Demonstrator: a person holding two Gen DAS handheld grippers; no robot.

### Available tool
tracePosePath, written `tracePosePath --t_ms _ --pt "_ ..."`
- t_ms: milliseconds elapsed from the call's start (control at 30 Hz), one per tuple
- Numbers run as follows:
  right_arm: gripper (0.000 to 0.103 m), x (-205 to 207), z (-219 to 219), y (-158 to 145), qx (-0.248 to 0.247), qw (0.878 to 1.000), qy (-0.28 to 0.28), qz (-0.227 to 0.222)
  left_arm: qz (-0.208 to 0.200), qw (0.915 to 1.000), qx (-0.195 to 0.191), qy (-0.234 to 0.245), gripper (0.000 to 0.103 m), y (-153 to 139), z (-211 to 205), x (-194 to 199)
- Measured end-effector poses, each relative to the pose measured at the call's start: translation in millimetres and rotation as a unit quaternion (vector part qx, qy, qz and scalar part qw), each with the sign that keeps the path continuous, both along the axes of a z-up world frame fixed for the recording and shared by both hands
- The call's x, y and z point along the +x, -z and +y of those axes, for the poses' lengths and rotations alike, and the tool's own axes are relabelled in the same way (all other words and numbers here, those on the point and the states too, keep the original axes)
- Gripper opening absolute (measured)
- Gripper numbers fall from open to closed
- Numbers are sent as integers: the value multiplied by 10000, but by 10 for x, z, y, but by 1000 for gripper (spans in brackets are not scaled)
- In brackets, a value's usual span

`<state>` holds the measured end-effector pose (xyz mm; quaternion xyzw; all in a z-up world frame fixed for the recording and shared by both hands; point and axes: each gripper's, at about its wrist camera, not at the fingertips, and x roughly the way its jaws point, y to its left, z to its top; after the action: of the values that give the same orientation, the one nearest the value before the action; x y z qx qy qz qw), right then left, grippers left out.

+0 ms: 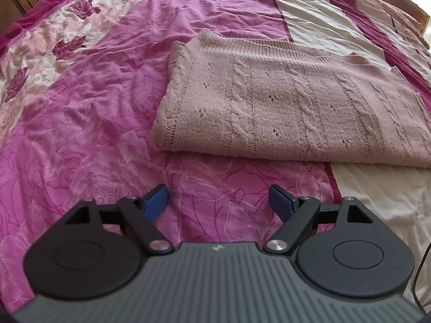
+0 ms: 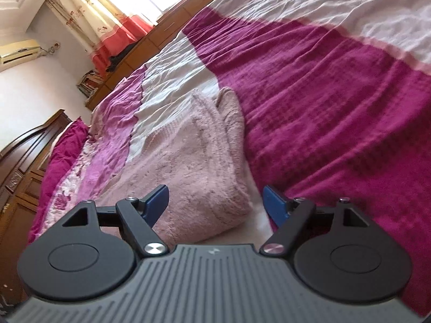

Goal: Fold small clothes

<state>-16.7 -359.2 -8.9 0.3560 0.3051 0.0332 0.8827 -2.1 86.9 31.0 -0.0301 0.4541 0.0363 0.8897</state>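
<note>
A pale pink knitted sweater (image 1: 291, 102) lies folded flat on the bedspread, its folded edge toward me. My left gripper (image 1: 217, 196) is open and empty, a short way in front of that near edge, over the pink sheet. The same sweater shows in the right wrist view (image 2: 194, 161), running away to the upper middle. My right gripper (image 2: 215, 199) is open and empty, with the sweater's near corner between its blue fingers (image 2: 273, 202), just above or at it; contact is unclear.
The bedspread has pink floral (image 1: 80, 134), cream (image 1: 304, 8) and dark magenta (image 2: 336, 107) bands. A dark wooden headboard (image 2: 24, 156) stands at the left. Wooden cabinets (image 2: 150, 40), a curtained window (image 2: 113, 8) and a wall air conditioner (image 2: 18, 51) lie beyond the bed.
</note>
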Motion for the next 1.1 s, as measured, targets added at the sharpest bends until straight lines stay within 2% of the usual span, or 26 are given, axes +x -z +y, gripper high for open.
tracePosePath --t_ms 600,667,833,933,1100 --pt "82 410 69 46 432 9989 -163 44 26 9999 122 29 84 44 -30 8" --pt "79 423 79 56 454 9988 -183 38 27 9999 133 29 84 48 -28 6" --pt "51 454 42 126 534 9984 -92 146 29 9999 121 27 84 50 -33 8" --pt "45 446 -16 171 726 9972 -29 148 31 9999 122 25 84 49 -33 9" --pt "44 459 -23 189 808 9966 46 179 44 9999 105 17 84 45 -30 8"
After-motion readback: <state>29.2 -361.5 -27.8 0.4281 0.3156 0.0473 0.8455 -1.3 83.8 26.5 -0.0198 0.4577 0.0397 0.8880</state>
